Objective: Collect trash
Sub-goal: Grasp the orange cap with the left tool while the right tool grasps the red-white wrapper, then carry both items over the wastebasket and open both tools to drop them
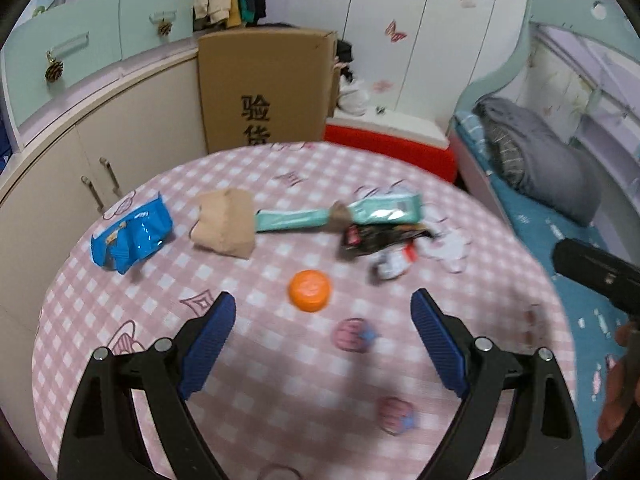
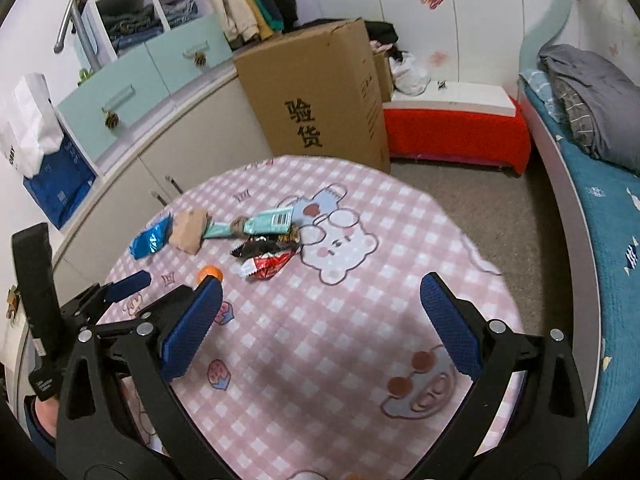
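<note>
nearest, the left gripper (image 1: 323,312) and the right gripper (image 2: 320,300) both hang with jaws spread wide and nothing between them, above a round table (image 1: 280,380) under a soft pink checked cloth. just beyond the left one lies a small orange cap (image 1: 309,290), hard, smooth and light, probably best pinched across its round rim. farther on lie a crumpled black and red wrapper (image 1: 376,240), a mint green wrapper (image 1: 340,214), a brown paper bag (image 1: 226,224) and, far left, a blue snack bag (image 1: 130,236); all look thin, light and slippery, so a raised fold seems the best hold.

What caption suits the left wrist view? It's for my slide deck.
Open left tool above the pink checked table, orange cap and snack wrappers ahead.
</note>
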